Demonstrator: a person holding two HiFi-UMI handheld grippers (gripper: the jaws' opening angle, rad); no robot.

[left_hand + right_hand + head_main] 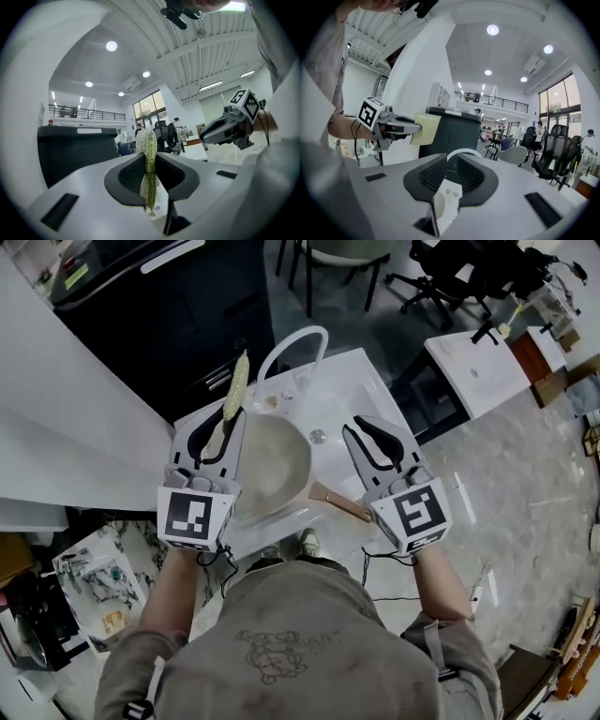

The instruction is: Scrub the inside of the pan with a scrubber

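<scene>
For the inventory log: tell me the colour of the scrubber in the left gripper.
Pale yellow-green; the scrubber shows best in the right gripper view.

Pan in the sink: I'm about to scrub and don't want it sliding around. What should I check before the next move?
1. Scrubber clamped in left gripper: ok.
2. Pan lies in the sink, opening up: ok.
3. Handle held steady: not ok; right gripper is empty, jaws nearly together.
4. Scrubber touching the Pan's inside: not ok; it is held clear of it.
5. Dirt inside the Pan: cannot tell.
</scene>
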